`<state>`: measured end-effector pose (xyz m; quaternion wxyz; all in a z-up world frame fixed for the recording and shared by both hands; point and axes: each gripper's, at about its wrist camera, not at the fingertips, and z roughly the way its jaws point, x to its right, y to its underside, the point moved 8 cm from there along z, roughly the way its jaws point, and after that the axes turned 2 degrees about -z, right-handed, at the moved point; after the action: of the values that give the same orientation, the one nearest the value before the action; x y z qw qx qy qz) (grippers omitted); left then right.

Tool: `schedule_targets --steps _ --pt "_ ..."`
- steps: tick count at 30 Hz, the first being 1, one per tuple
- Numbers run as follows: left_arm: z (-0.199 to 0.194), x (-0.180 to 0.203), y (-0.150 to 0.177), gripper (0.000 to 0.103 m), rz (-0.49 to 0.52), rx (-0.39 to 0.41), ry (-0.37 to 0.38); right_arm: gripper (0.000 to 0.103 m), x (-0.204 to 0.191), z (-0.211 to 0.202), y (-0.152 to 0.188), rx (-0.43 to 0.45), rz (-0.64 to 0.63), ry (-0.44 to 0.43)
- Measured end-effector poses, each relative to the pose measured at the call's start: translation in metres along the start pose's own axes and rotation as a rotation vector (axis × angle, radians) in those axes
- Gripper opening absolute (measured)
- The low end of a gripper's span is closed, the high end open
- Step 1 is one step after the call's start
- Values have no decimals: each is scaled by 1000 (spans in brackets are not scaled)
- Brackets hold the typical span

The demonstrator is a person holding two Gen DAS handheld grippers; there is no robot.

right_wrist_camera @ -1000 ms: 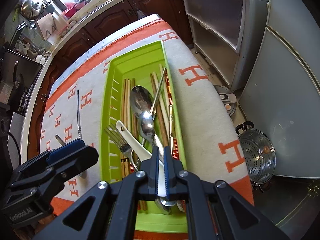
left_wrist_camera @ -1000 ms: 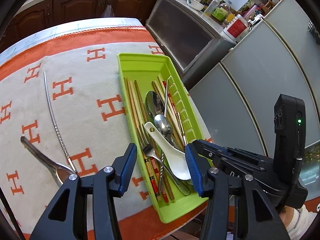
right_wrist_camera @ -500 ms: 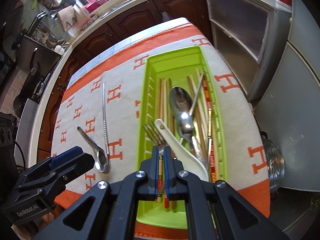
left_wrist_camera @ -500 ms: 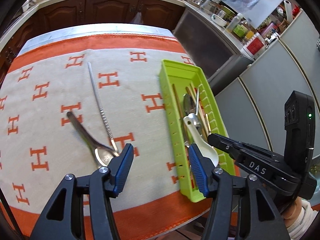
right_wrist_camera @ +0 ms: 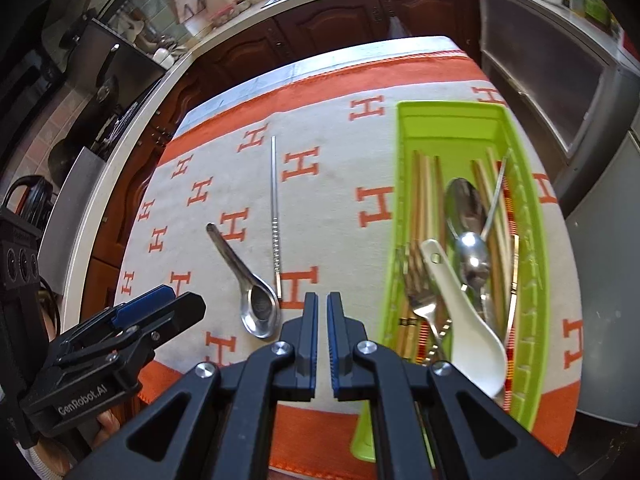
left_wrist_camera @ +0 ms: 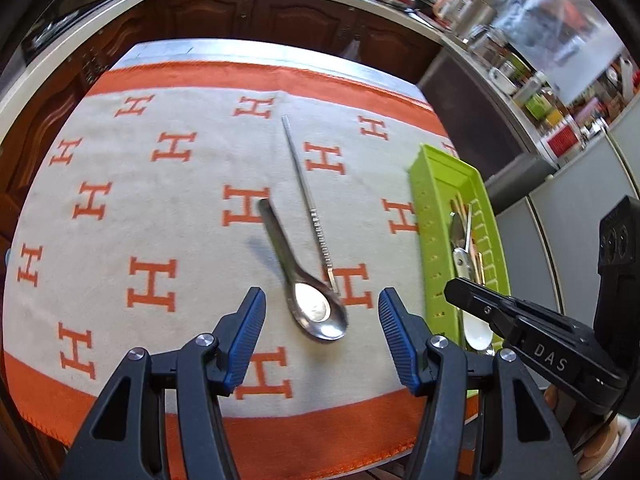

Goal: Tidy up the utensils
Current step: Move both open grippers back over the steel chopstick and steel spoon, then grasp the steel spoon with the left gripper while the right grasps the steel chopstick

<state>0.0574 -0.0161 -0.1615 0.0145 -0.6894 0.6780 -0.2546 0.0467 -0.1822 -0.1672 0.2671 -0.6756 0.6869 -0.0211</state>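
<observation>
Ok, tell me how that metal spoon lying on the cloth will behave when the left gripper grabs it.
The metal spoon looks rigid, so it should not flex. Its polished surface may slip between the fingers of the open left gripper. Lying flat on the cloth, it probably offers little edge to pinch.

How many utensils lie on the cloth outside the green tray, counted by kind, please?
Metal spoon: 1
Metal chopstick: 1
Total: 2

The green tray (left_wrist_camera: 430, 216) is motion-blurred at the right of the left wrist view. Its near end (right_wrist_camera: 366, 436) is hidden behind gripper arms at the bottom of the right wrist view.
</observation>
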Motion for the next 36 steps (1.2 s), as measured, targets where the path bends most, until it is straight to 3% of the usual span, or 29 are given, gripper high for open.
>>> schedule_targets --steps 4,9,25,30,35,36 --pt "9 -25 0 57 -71 -61 -9 5 -17 9 -4 -11 -34 -7" --pt "11 -39 -5 55 -72 -36 -16 5 -34 18 -9 -23 -60 -17" --pt "62 -48 -22 55 -111 7 141 5 -41 59 -28 -82 -63 -14" --pt "80 -43 -26 36 -115 -13 216 5 -37 74 -30 -113 -46 -18" --pt "90 -35 -31 35 -96 -13 257 5 -34 82 -34 -119 -27 -20" --pt "92 -33 -32 31 -93 -14 263 5 -34 83 -34 -120 -24 -22"
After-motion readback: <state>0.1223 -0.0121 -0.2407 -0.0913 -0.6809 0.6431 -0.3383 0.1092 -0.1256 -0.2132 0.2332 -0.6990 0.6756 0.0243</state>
